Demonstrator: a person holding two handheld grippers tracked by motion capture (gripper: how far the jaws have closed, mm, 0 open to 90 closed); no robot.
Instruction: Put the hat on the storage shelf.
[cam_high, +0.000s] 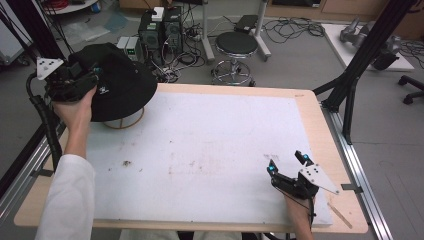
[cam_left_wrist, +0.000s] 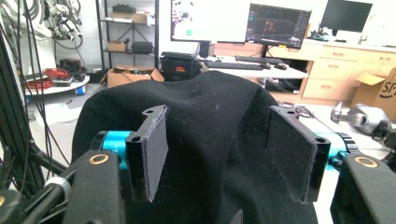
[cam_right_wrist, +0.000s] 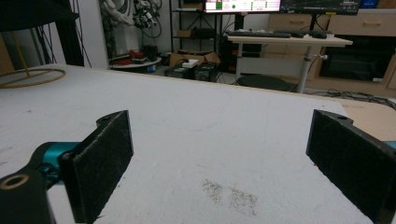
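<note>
Left claw sits against the black hat, jaws spread with a hump of hat cloth rising between the pads; whether they pinch yet, I cannot tell from the pictures, since a gap shows beside each pad. The hat rests over a wire stand at the far left corner of the bench, its brim drooping round the stand's ring. Judging by this, the step in hand is gripping the hat at its crown. To do it well, gather a good fold between the pads before closing, so the soft cloth does not slip out, then move it straight up off the stand rather than sideways, or the light ring may tip or drag along. Right claw waits well apart from the hat, near the bench's near right corner, jaws spread wide over bare white surface, holding nothing.
</note>
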